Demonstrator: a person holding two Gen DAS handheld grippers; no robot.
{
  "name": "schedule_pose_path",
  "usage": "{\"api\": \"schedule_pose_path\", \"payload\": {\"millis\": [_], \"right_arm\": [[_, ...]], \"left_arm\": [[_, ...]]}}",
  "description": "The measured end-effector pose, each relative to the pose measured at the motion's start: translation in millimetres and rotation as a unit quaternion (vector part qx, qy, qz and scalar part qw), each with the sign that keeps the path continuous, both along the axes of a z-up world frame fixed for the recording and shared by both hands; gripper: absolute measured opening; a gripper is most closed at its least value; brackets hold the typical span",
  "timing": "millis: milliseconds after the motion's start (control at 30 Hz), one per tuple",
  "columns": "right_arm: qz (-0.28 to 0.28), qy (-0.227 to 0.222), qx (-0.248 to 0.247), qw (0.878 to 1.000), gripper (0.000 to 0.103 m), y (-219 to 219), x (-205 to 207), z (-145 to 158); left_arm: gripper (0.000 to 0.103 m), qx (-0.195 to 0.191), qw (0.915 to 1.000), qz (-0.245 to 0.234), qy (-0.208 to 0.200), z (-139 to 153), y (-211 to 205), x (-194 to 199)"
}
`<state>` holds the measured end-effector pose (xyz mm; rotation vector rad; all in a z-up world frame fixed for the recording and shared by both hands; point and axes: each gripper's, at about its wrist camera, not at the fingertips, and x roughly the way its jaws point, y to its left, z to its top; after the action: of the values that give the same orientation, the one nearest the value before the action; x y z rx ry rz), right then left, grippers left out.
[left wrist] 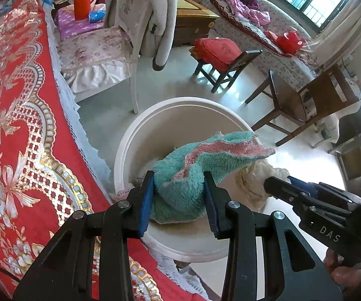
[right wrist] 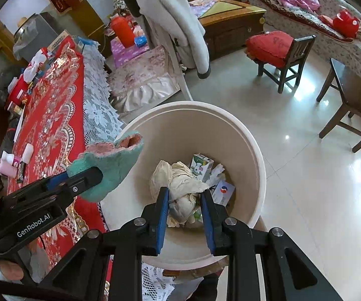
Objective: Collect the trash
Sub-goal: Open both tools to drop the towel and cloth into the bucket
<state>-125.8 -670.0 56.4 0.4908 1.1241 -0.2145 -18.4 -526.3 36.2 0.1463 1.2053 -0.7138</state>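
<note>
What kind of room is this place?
Most likely a lived-in family living room: a table under a red tablecloth, small wooden chairs, and a sofa piled with clothes. A white trash bin stands on the tiled floor.

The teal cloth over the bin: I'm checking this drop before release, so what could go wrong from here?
1. The left hand-held gripper holds the teal cloth near the bin rim on the table side, not over the middle. Released here, it may catch on the rim or fall outside.
2. One corner spreads wide in the left wrist view, so it could drape over the edge.
3. The right hand-held gripper hangs open above the crumpled rag; the falling cloth could land on it.
</note>
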Motion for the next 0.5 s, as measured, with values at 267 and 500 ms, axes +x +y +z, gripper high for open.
{"api": "schedule_pose_path", "payload": {"millis": [267, 500], "right_arm": [[0.004, 0.006, 0.004, 1.000, 0.024, 2.1, 4.5, -5.1], [-0.003, 0.023, 0.007, 1.000, 0.039, -0.5, 8.1, -10.0]], "left_arm": [[0.036, -0.004, 0.9998, 0.004, 0.016, -5.0, 0.1, 0.6], [0.041, -0.023, 0.9990, 0.003, 0.038, -6.8, 0.6, 2.1]]}}
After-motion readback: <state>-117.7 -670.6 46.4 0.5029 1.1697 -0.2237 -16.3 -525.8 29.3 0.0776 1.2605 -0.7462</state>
